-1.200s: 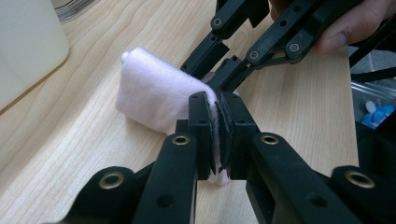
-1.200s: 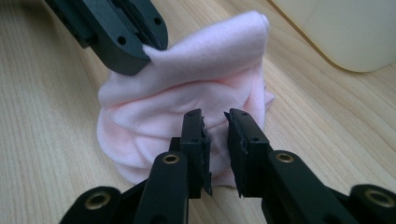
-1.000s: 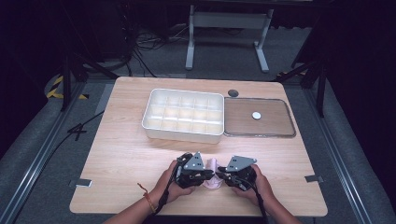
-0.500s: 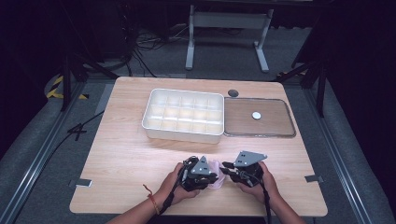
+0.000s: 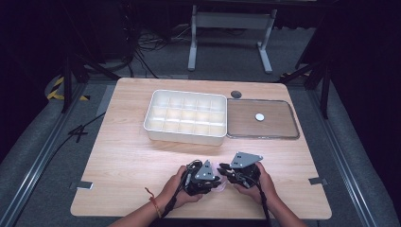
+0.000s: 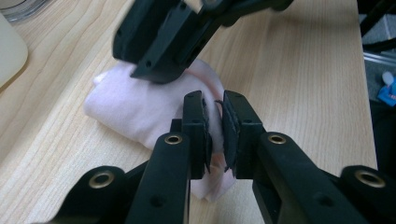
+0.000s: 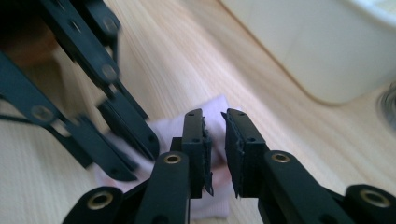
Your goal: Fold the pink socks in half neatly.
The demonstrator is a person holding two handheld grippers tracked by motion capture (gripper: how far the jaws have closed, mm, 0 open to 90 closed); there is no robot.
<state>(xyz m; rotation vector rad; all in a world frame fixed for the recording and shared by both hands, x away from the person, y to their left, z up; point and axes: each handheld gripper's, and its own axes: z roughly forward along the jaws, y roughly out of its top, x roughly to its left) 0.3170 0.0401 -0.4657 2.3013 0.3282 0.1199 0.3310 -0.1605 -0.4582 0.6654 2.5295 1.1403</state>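
Observation:
A small pale pink cloth [image 5: 219, 187] lies folded on the wooden table near its front edge, between two hand-held grippers. My left gripper [image 5: 213, 178] comes from the left. In the left gripper view its jaws [image 6: 214, 100] pinch the near edge of the cloth [image 6: 135, 107], and the right gripper [image 6: 159, 70] presses on the cloth's far end. My right gripper [image 5: 227, 171] comes from the right. In the right gripper view it [image 7: 215, 116] stands nearly shut with the pink cloth [image 7: 215, 103] in the narrow gap, and the left gripper [image 7: 135, 154] sits close beside it.
A white box [image 5: 182, 136] divided into several compartments stands mid-table. Its flat clear lid [image 5: 279, 130] lies to the right with a small white disc [image 5: 259, 117] on it. A dark round spot [image 5: 236, 94] sits behind the lid. Bare wood lies left of the hands.
The left gripper has edged right, closer to the right gripper. The right gripper has lifted and tilted slightly. The cloth stays between them.

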